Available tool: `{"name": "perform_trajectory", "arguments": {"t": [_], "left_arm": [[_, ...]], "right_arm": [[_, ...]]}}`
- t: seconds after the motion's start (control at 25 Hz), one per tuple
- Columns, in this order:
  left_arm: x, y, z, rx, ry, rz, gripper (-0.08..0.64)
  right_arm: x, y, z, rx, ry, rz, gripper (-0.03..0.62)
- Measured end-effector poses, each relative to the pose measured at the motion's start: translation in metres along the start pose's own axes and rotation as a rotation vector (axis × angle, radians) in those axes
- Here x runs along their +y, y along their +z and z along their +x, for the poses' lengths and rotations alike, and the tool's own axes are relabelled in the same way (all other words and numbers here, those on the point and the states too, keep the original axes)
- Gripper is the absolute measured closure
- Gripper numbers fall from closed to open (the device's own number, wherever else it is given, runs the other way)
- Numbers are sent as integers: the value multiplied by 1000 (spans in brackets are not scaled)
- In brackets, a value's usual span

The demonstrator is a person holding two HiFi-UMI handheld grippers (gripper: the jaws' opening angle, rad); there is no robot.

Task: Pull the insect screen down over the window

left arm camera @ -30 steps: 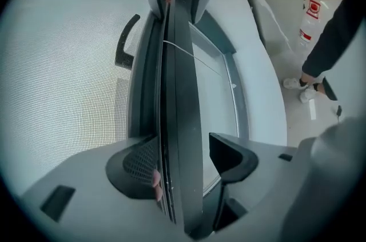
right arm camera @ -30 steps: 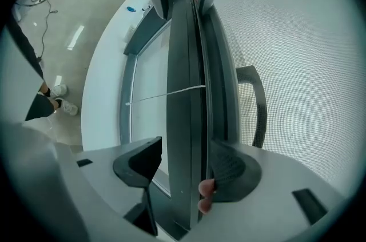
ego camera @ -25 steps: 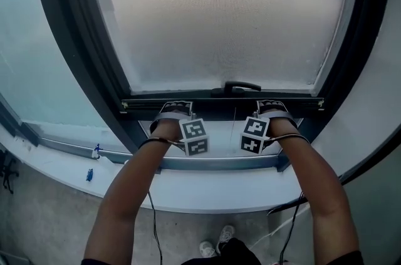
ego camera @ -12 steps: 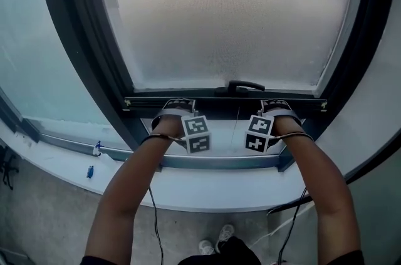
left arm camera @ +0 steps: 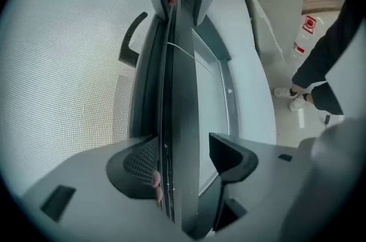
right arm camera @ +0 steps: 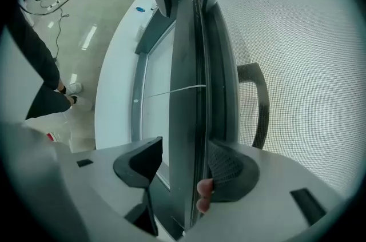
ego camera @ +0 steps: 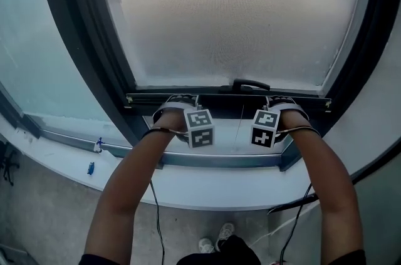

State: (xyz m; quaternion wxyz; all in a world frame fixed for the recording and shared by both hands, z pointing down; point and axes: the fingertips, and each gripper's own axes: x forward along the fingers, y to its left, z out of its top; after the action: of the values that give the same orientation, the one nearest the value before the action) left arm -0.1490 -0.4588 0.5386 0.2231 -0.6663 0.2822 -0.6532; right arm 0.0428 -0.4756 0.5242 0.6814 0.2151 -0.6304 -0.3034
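Note:
The insect screen's mesh (ego camera: 232, 13) covers most of the window. Its dark bottom bar (ego camera: 225, 96), with a black handle (ego camera: 250, 85), sits a little above the lower frame rail (ego camera: 219, 160). My left gripper (ego camera: 180, 98) straddles the bar's left part and my right gripper (ego camera: 280, 99) its right part. In the left gripper view the bar (left arm camera: 183, 92) runs between the jaws of the left gripper (left arm camera: 183, 149). The mesh-side pad touches it and a narrow gap shows at the room-side jaw. The right gripper (right arm camera: 186, 155) stands the same way on the bar (right arm camera: 189, 92).
A thin pull cord (ego camera: 240, 119) hangs from the bar's middle. The white curved sill (ego camera: 219, 185) runs below the window. Small blue items (ego camera: 91, 168) lie on it at the left. Cables hang from both arms. A red-and-white bottle (left arm camera: 306, 35) stands on the floor.
Both grippers have moved slightly up and forward onto the bar. The bar's height above the lower rail looks unchanged.

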Motion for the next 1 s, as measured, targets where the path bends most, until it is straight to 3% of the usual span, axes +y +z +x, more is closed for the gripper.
{"name": "perform_trajectory", "arguments": {"t": [0.28, 0.44, 0.68, 1.0], "left_arm": [[-4, 0, -8, -30, -96, -19, 281], [-5, 0, -7, -22, -80, -1, 281], [-6, -1, -2, 31, -5, 49, 282], [1, 0, 2, 12, 44, 20, 282]], "right_arm": [[2, 1, -9, -27, 80, -14, 362], [3, 1, -10, -17, 96, -8, 362], [3, 1, -6, -17, 39, 1, 362], [-3, 0, 2, -18, -71, 0, 371]]}}
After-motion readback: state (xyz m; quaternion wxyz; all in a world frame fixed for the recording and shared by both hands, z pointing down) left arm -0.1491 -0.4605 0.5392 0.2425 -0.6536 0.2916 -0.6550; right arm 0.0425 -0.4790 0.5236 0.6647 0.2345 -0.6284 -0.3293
